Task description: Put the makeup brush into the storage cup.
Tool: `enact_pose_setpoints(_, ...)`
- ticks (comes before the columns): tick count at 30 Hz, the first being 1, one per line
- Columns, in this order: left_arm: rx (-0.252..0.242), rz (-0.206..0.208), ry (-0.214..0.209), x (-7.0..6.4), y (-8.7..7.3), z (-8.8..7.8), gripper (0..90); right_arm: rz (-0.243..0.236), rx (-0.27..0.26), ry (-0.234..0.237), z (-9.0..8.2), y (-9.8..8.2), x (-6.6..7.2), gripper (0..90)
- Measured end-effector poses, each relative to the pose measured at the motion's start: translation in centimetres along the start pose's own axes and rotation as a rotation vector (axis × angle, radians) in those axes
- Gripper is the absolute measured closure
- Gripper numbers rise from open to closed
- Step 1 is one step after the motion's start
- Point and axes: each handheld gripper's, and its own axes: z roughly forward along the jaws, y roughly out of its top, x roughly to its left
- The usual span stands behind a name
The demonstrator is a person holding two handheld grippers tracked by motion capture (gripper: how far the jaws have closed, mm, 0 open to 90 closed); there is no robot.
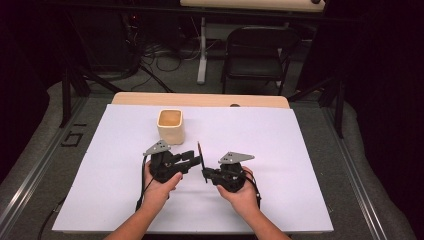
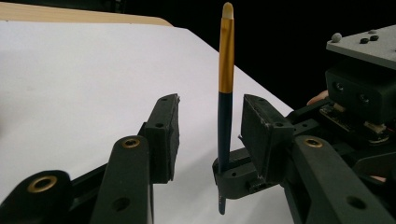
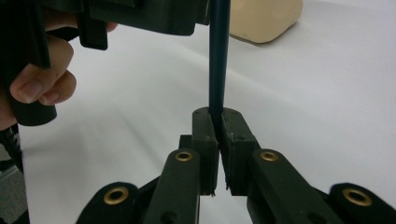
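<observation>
We see the white table cover brightly lit from above, while the room around it falls to near black. Shadows under the hands are faint and soft. In both gripper views the near black jaws are slightly blurred, and the cream cup behind is out of focus.

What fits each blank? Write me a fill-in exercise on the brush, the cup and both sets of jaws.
1. The right gripper is shut on the ____.
2. The left gripper has jaws that stand ____, clear of the brush.
3. The brush stands ____, bristles on top.
4. The cream cup sits on the ____ sheet.

Missing words: brush; open; upright; white
</observation>
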Motion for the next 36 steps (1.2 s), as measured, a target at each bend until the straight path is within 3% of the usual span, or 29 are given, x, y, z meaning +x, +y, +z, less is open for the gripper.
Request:
enact_pose_setpoints(14, 0.016, 0.009, -0.014, -0.1, 0.0, -0.1, 61.4, -0.069, 0.010, -0.042, -0.1, 0.0, 0.4, 85.0)
enact_pose_setpoints(36, 0.002, -0.001, -0.021, -0.3, 0.2, -0.2, 75.1, -0.126, 0.036, -0.045, 0.6, -0.2, 1.5, 85.0)
